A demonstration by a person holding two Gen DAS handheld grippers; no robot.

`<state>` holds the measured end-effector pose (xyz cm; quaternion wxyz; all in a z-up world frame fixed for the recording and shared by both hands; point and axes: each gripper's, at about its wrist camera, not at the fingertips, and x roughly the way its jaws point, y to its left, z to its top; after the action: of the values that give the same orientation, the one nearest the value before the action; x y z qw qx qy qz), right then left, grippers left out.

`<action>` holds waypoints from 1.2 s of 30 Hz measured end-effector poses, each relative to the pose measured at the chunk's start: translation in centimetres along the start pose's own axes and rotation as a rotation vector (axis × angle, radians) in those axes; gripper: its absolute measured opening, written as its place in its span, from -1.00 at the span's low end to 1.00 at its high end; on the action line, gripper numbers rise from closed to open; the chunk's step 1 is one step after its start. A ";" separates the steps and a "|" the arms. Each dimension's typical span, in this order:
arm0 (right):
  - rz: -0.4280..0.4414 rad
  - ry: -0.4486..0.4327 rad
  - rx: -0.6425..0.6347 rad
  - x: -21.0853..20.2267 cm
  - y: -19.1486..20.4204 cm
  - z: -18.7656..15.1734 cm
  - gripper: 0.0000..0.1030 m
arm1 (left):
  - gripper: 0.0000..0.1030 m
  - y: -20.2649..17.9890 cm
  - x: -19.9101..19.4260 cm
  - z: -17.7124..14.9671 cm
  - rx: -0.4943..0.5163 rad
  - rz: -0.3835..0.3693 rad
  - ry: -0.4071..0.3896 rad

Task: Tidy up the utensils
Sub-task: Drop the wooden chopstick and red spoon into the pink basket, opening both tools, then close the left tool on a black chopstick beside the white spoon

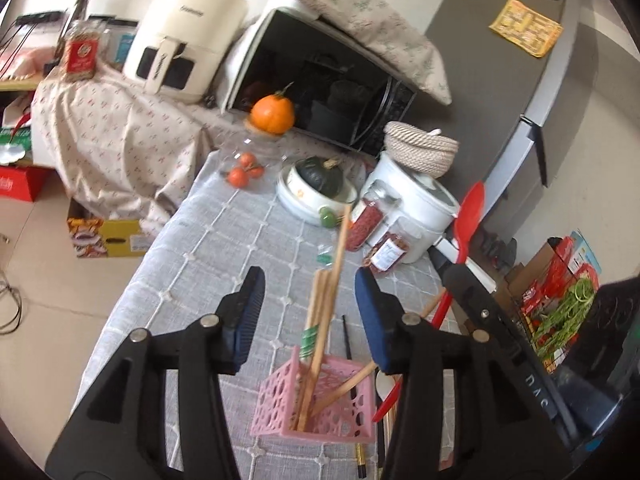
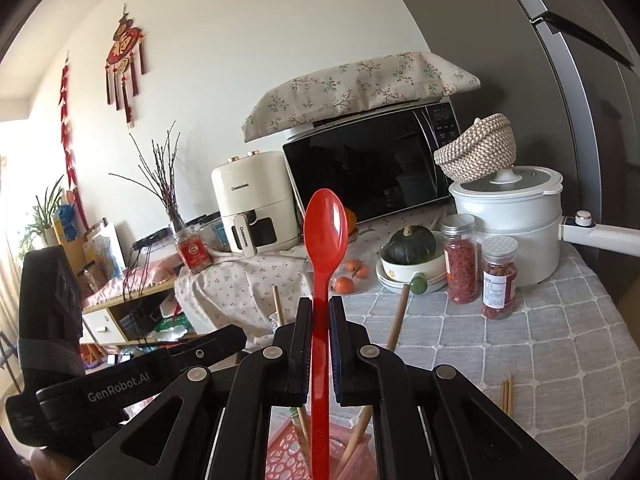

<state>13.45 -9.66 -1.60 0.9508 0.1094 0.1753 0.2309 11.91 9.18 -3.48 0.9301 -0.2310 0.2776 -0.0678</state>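
Your right hand-held gripper [image 2: 320, 344] clamps the red spoon [image 2: 325, 228], bowl at twelve o'clock; your left hand-held gripper [image 1: 310, 300] gapes around chopsticks [image 1: 320, 320] standing in the pink basket [image 1: 276, 404].

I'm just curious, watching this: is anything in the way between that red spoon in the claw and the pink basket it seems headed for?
Partly. The right claw grips the red spoon above the pink basket. Wooden chopsticks already stand in the basket, leaning across its opening, and the open left claw hovers around them.
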 end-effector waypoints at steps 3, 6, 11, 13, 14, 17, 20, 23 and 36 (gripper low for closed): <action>0.003 0.006 -0.031 0.4 0.6 -0.6 -0.84 | 0.10 0.5 0.8 -0.4 -0.007 0.072 0.058; 0.011 0.026 -0.034 1.0 0.5 -1.1 -0.84 | 0.13 0.7 1.0 -0.7 0.012 0.091 0.074; -0.006 0.046 -0.045 1.5 0.2 -1.8 -0.84 | 0.14 0.8 0.8 -0.9 0.028 0.097 0.085; -0.017 0.047 -0.046 1.7 0.1 -1.9 -0.84 | 0.14 1.0 0.7 -0.9 0.021 0.093 0.083; -0.021 0.047 -0.047 1.7 0.1 -2.0 -0.84 | 0.14 1.0 0.6 -0.9 0.020 0.094 0.083; -0.019 0.062 -0.054 2.0 0.3 -2.3 -0.84 | 0.14 1.1 0.7 -0.9 0.018 0.091 0.088; -0.016 0.122 -0.078 2.8 0.7 -2.7 -0.84 | 0.14 1.3 0.7 -0.9 0.010 0.086 0.095; -0.005 0.205 -0.075 3.6 0.7 -2.8 -0.80 | 0.14 1.3 0.6 -0.8 0.002 0.086 0.099; -0.161 0.313 0.041 -3.4 -6.9 3.7 0.10 | 0.16 -7.0 0.4 -4.7 0.257 0.069 0.195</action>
<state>14.84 -17.80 0.75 0.9248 0.0772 0.3340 0.1648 9.68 1.02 -3.89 0.9224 -0.0928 0.3631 -0.0930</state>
